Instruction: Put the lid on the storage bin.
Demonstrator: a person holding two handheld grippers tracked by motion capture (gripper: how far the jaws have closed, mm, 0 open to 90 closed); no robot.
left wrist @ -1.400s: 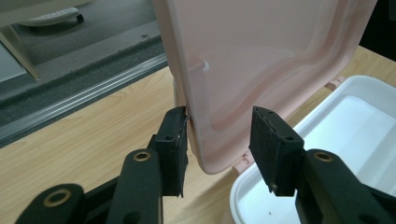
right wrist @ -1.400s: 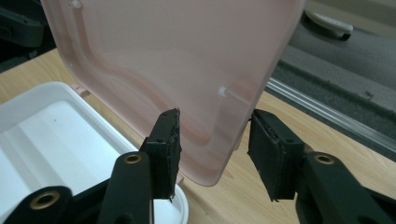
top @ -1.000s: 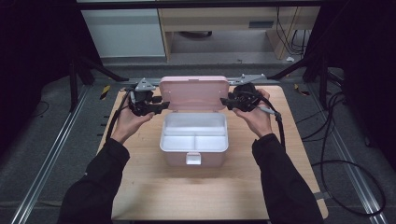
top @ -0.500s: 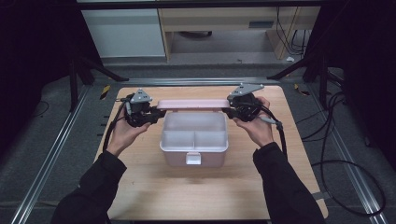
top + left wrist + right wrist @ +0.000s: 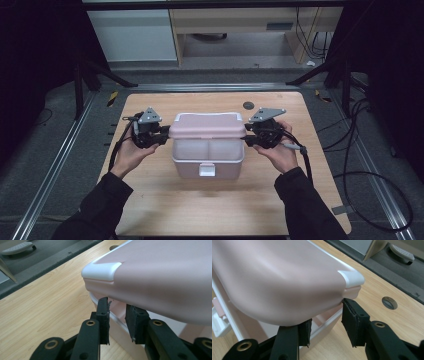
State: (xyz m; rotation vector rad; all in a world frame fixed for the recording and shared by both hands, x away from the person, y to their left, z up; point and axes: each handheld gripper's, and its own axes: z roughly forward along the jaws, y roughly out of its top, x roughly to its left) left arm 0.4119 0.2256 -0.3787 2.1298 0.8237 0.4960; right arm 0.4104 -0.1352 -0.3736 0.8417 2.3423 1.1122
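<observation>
A pale pink lunch box stands mid-table with a white latch on its near side. Its hinged pink lid with white corners hovers half lowered over the divided base. My left gripper is at the lid's left end. In the left gripper view its jaws stand slightly apart under the lid's edge, with nothing between them. My right gripper is at the lid's right end. There the gripper is open and straddles the lid's rim, one jaw beneath it and one outside.
The wooden table has a round cable hole behind the box, also seen as the hole beside the right jaw. Metal rails run along both sides, and cables lie on the floor at the right.
The lid stood upright a second ago; it has swung forward and down over the base. Both grippers came toward me and lower with it.
</observation>
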